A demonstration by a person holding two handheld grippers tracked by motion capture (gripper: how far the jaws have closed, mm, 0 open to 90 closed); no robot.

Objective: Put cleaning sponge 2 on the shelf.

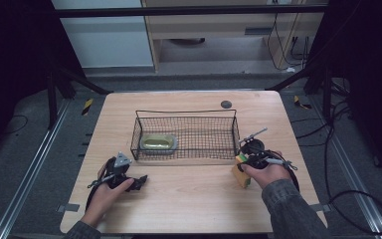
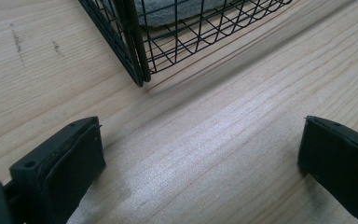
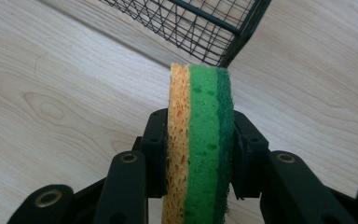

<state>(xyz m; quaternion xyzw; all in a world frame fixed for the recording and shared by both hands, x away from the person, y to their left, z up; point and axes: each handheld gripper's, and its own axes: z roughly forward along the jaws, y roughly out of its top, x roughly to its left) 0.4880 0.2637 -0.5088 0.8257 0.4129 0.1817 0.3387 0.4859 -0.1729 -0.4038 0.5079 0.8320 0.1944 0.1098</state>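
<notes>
A layered sponge (image 3: 200,135), orange, light green and dark green, stands on edge between the black jaws of my right gripper (image 3: 199,154), which press on both its faces. In the high view the sponge (image 1: 240,174) sits on the table just off the front right corner of the black wire basket (image 1: 186,135), under my right gripper (image 1: 252,160). My left gripper (image 1: 138,182) rests on the table off the basket's front left corner. Its jaws (image 2: 200,158) stand wide apart over bare wood.
A yellow-green oval thing in a grey rim (image 1: 159,143) lies in the basket's left half. The basket's corner post (image 2: 133,44) rises close ahead of the left gripper. A dark round disc (image 1: 226,104) sits near the table's far edge.
</notes>
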